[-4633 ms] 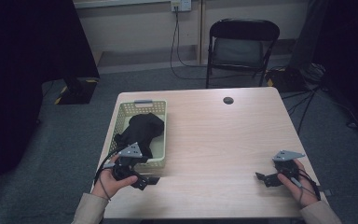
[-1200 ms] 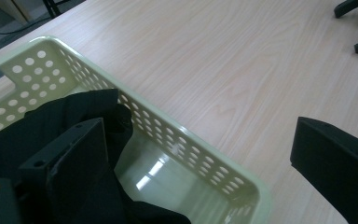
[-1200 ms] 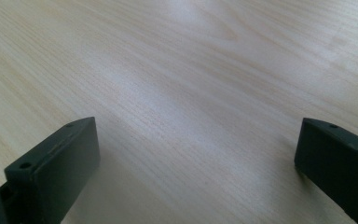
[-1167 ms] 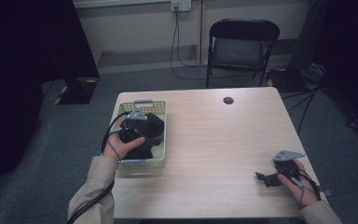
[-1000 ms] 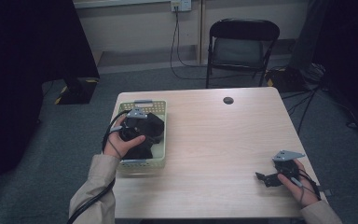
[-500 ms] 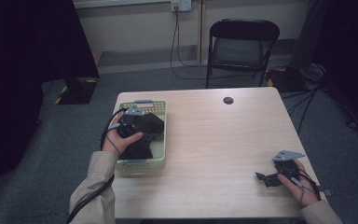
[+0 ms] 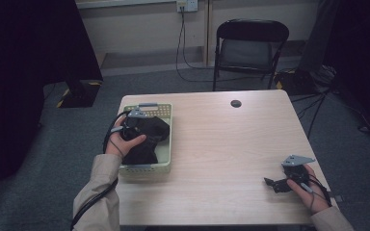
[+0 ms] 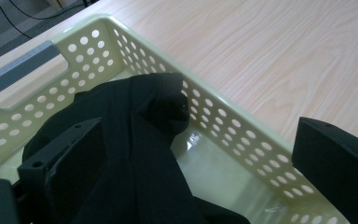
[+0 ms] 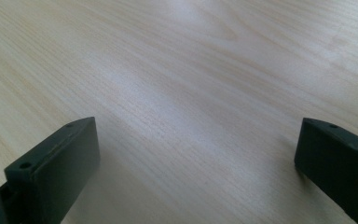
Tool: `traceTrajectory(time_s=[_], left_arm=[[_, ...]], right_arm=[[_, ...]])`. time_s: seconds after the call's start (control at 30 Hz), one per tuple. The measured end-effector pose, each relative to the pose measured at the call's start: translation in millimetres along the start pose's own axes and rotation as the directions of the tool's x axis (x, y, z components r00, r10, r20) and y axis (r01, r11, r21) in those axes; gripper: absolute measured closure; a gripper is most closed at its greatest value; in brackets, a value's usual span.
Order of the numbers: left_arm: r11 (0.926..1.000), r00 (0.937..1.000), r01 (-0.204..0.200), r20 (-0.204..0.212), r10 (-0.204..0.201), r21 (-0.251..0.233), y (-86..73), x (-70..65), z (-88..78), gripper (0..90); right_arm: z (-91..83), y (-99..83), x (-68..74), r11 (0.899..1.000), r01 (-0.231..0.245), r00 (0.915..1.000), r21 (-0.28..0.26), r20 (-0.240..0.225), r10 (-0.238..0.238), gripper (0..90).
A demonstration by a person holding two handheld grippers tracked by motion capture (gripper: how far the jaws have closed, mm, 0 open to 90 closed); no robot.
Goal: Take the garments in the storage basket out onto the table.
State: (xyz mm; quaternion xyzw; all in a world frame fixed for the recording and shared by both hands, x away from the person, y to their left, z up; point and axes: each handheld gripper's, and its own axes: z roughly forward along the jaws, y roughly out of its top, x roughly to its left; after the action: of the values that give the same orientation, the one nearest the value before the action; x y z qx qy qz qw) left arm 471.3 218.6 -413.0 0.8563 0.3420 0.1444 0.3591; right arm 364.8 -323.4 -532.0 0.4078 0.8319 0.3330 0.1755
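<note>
The wooden table [image 7: 221, 144] carries everything, its pale grain running under both grippers. At its left edge sits the pale green perforated basket [image 7: 166, 139], with grey handle strips at its near and far ends; in the left gripper view its holed wall [image 8: 223, 126] runs diagonally, with bare tabletop beyond it. Inside the basket lies the black cloth [image 7: 149, 137], bunched into a mound that rises to about rim height, with a fold [image 8: 163, 100] leaning against the inner wall and a patch of shiny basket floor showing beside it. The left gripper [image 7: 134, 126] hangs over the basket, held from above by the person's left hand [image 7: 123, 142], its cable looping back along the beige sleeve. Its 2 jaws stand wide apart, one on the cloth's side and the other out over the basket's wall, with the cloth between them but not pinched. The right gripper [image 7: 286, 182] rests low at the table's near right corner, well apart from the basket, jaws spread over bare wood [image 9: 191, 116].
</note>
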Motion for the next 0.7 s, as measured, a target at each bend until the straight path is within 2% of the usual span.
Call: traceTrajectory(time_s=[0.37, 0.7], left_arm=[[0.9996, 0.9994, -0.005, -0.033, 0.006, 0.029, -4.5, 6.6, 10.1, 2.5], [0.9993, 0.999, 0.012, -0.043, -0.01, 0.034, -7.0, 10.4, 15.5, 2.2]], right_arm=[[0.0, 0.0, 0.0, 1.0, 0.0, 1.0, 0.0, 0.0, 0.0, 0.0], [0.0, 0.0, 0.0, 1.0, 0.0, 1.0, 0.0, 0.0, 0.0, 0.0]])
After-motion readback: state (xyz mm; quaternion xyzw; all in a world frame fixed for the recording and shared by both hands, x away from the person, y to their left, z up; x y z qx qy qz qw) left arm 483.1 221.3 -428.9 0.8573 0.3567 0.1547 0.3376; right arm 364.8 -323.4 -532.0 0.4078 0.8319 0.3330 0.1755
